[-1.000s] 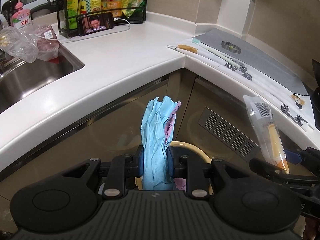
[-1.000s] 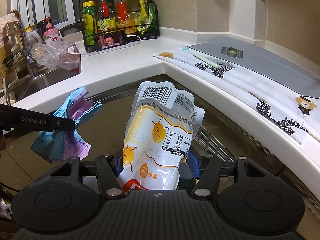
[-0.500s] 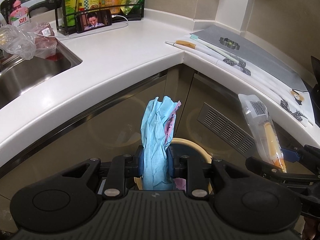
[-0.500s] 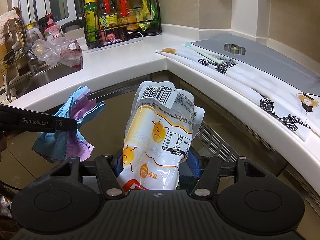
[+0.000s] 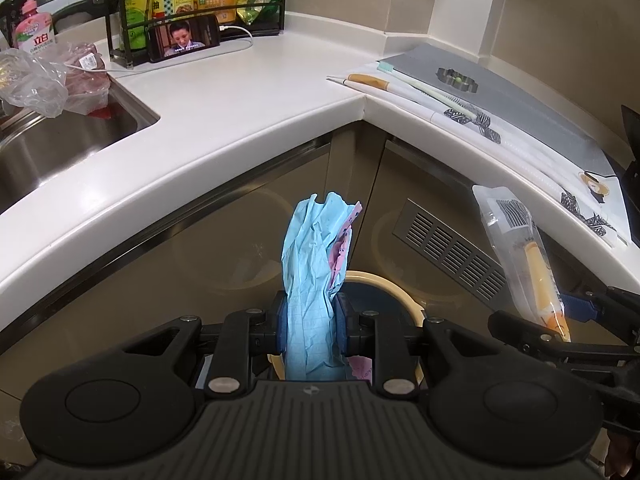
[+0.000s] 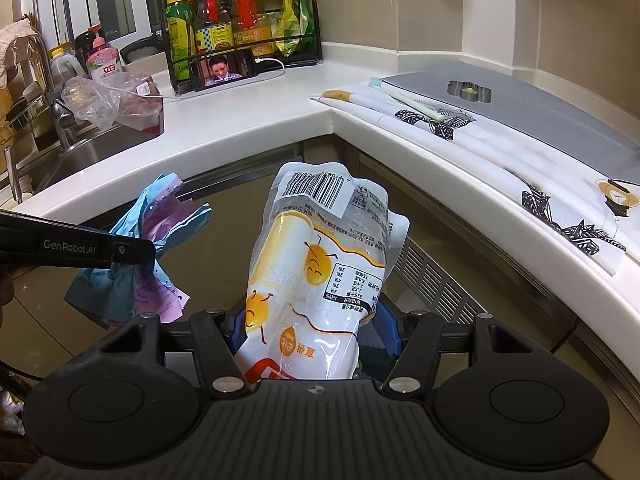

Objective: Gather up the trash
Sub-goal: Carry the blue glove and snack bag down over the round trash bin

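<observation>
Gripper on our left [image 5: 311, 328] is clamped on a crumpled wad of blue and pink paper [image 5: 314, 264], which stands up out of its jaws in front of the cabinet doors below the white bench [image 5: 224, 112]. Our right gripper [image 6: 314, 330] grasps a white and yellow plastic snack bag [image 6: 320, 264], barcode end up. Both pieces hang over a round cream-rimmed bin [image 5: 394, 286] on the floor. We see a phone [image 5: 184, 38] propped against a bottle rack [image 5: 196, 8].
</observation>
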### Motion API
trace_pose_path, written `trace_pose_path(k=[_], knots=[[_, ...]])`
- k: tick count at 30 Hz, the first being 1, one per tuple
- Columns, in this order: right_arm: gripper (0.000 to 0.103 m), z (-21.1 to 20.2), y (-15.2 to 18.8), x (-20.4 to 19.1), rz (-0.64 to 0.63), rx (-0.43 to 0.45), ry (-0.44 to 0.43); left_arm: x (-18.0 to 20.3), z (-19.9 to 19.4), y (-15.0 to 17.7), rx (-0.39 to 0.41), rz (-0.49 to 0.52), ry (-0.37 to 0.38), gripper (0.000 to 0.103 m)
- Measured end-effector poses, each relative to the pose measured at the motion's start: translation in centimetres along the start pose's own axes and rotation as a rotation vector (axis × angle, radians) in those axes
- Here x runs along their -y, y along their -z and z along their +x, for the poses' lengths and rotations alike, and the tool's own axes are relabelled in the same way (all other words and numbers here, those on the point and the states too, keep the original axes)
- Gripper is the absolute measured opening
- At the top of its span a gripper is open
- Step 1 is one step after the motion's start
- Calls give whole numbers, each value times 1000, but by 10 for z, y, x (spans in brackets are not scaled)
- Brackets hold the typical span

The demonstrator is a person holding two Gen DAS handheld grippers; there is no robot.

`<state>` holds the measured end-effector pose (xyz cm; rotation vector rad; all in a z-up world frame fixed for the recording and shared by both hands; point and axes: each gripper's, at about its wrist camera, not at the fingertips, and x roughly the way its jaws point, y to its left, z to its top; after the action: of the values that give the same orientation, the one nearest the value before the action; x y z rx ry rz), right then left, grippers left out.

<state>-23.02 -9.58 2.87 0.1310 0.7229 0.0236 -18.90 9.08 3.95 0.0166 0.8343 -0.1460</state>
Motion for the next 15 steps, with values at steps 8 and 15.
trace_pose_path(k=[8,15], knots=[[63,5,0,4,7,-16,-2,1,7,1,-17,2,3,25],[63,14,-1,10,23,-31,5,2,16,-1,-36,9,-3,25]])
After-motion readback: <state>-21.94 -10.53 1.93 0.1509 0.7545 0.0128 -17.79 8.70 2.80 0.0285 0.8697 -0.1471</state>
